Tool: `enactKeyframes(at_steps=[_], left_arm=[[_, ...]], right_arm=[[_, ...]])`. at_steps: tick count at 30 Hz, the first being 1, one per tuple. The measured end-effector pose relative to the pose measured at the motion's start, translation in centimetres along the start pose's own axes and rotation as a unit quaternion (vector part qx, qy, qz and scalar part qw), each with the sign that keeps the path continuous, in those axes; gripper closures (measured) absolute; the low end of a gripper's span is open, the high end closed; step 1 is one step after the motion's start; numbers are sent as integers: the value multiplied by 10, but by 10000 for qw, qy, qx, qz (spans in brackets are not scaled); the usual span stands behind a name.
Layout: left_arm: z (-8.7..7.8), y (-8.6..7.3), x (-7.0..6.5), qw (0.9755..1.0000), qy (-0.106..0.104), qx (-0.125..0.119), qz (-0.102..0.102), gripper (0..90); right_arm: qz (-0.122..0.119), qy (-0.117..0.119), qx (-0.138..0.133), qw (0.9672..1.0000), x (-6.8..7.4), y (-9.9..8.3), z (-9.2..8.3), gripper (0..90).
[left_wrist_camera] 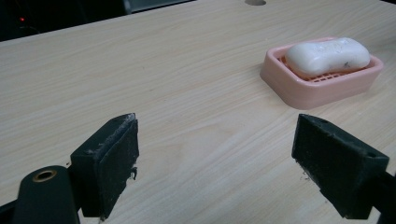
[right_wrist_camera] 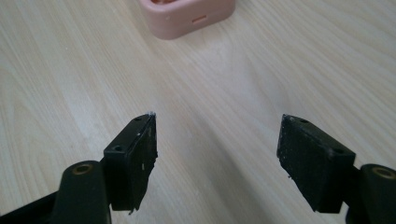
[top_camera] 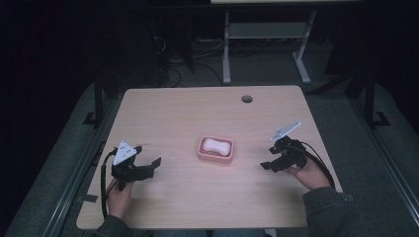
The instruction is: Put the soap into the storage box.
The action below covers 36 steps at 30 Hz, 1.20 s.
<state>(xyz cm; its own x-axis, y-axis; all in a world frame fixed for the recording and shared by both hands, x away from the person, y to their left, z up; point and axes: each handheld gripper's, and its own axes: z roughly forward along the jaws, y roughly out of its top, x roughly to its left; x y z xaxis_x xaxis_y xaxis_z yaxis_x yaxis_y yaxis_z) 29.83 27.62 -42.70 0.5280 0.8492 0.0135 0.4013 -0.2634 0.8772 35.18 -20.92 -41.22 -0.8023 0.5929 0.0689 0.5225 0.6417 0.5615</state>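
we find no legible text, label, brand, number or sign on the pink soap dish [left_wrist_camera: 299, 91], the white soap bar [left_wrist_camera: 327, 55] or the wooden table [top_camera: 188, 113] (the dish's end wall bears a small slot, not lettering).

Bare table [top_camera: 188, 113] all around the soap dish [top_camera: 216, 149], both sides unobstructed.

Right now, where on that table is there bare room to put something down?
Nearly everywhere. The wooden table is bare from the pink soap dish, which holds a white soap bar, back to the round hole. Bare strips lie between the dish and the left gripper and right gripper. Only the middle is taken.
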Motion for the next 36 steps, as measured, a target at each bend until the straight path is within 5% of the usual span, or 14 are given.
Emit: enactKeyframes(at_steps=[23,36], left_arm=[[0,0,0,10000,-2,-4,-14,146],[1,0,-1,10000,-18,29,24,146]], right_arm=[[386,-94,-54,9992,0,-53,-10,280],[401,-138,-123,9990,13,-74,-17,286]])
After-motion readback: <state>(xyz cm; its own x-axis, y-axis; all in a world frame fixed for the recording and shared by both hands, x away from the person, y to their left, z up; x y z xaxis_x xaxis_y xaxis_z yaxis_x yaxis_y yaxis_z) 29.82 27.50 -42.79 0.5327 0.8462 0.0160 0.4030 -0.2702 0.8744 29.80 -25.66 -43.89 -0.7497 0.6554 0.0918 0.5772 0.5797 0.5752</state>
